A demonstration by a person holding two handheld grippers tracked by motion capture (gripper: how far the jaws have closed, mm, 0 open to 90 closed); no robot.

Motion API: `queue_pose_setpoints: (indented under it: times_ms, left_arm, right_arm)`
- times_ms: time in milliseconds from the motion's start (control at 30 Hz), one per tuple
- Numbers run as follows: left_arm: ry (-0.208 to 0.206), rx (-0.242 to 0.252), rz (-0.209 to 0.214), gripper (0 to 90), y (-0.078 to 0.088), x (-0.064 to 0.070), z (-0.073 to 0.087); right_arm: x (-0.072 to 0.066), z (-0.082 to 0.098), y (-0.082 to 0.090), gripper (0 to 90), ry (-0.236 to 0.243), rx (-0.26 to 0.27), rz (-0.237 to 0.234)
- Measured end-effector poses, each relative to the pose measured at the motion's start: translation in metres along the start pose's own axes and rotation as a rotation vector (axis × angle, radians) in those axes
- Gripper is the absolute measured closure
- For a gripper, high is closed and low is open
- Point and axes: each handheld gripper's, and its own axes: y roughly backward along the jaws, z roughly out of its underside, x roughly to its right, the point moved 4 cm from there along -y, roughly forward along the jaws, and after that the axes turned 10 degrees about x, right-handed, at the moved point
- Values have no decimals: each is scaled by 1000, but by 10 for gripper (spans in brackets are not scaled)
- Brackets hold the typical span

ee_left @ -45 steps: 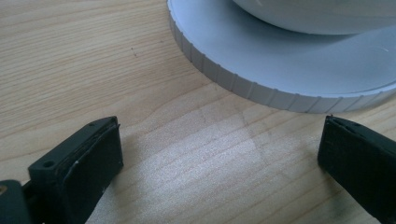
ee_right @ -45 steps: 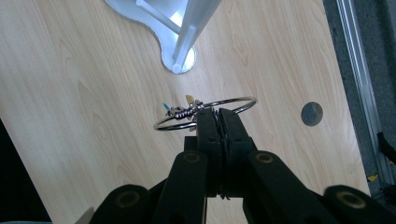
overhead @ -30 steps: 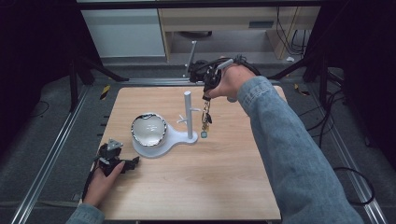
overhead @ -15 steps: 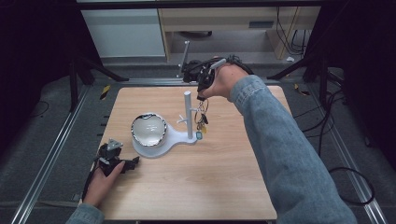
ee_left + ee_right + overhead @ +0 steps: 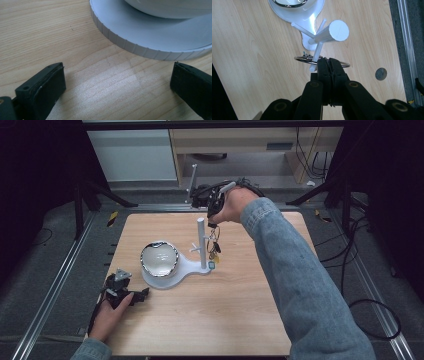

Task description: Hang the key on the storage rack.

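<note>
A white stand (image 5: 201,242) has an upright post with thin pegs, and its flat base (image 5: 187,269) carries a shiny bowl (image 5: 159,258). My right gripper (image 5: 212,219) hangs just right of the post's top, shut on a metal key ring (image 5: 299,59). Keys and tags (image 5: 215,249) dangle from it beside the post. In the right gripper view one peg (image 5: 317,51) crosses the ring; whether it passes through I cannot tell. My left gripper (image 5: 136,295) lies on the table near the front left, open, with bare wood between its fingers (image 5: 47,82) and the base's rim (image 5: 140,47) ahead.
The wooden table (image 5: 225,315) is flanked by aluminium rails (image 5: 60,285) on a dark floor. A grey round plug (image 5: 381,74) sits in the tabletop near the right gripper. Cabinets and cables stand beyond the far edge.
My right hand has shifted slightly left and toward the far edge, carrying the key ring closer to the post. The left hand has stayed put.
</note>
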Motion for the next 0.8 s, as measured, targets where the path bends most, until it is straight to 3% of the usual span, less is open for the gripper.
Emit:
queue_pose_setpoints:
  times_ms: [800]
  left_arm:
    - [0, 0, 0, 0, 0, 0, 0]
  right_arm:
    - [7, 4, -17, 886, -40, -5, -19]
